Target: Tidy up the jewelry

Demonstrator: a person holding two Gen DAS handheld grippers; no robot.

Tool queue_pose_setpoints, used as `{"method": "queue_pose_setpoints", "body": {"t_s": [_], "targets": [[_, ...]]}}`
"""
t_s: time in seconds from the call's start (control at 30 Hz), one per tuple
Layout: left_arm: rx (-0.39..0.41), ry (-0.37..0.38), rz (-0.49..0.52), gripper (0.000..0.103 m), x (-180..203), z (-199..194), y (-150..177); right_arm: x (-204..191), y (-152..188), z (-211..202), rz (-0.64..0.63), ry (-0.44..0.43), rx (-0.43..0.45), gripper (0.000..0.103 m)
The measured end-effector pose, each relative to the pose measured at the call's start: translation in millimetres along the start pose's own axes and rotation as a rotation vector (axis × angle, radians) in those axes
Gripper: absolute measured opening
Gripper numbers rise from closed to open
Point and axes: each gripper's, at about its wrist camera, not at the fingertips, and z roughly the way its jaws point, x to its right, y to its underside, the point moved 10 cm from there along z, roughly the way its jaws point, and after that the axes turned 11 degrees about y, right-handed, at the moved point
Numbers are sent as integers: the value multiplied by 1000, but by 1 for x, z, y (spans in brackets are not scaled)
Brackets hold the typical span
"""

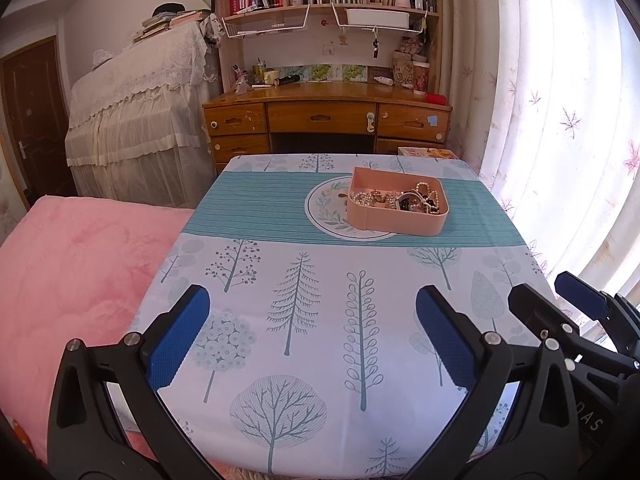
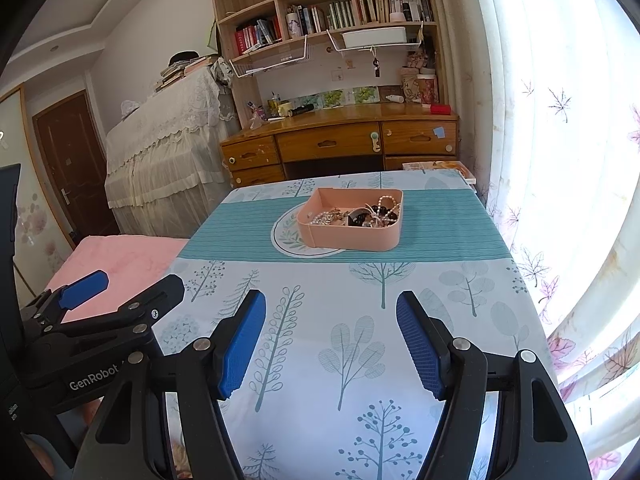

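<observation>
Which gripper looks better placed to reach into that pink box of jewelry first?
Probably the right gripper: the pink box lies almost straight ahead between its open fingers. From the left gripper, also open, the box sits off toward its right. Neither is close yet.

Jewelry (image 1: 404, 199) heaped in tray (image 1: 394, 224), tray on table (image 1: 280, 280) far side; desk (image 1: 324, 116) behind, bed (image 1: 72, 272) probably left.

Left hand-held gripper (image 1: 312, 336): black frame, blue ribbed pads, silver screws.
Right hand-held gripper (image 2: 331, 344): same; white "GenRobot" marking.
</observation>
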Motion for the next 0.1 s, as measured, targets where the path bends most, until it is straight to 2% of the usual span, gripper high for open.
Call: {"method": "queue_pose_setpoints", "body": {"t_s": [0.1], "targets": [[-8,2,-3,102,-2,1,2,-8,4,-3,-1,0,-6,69]]}}
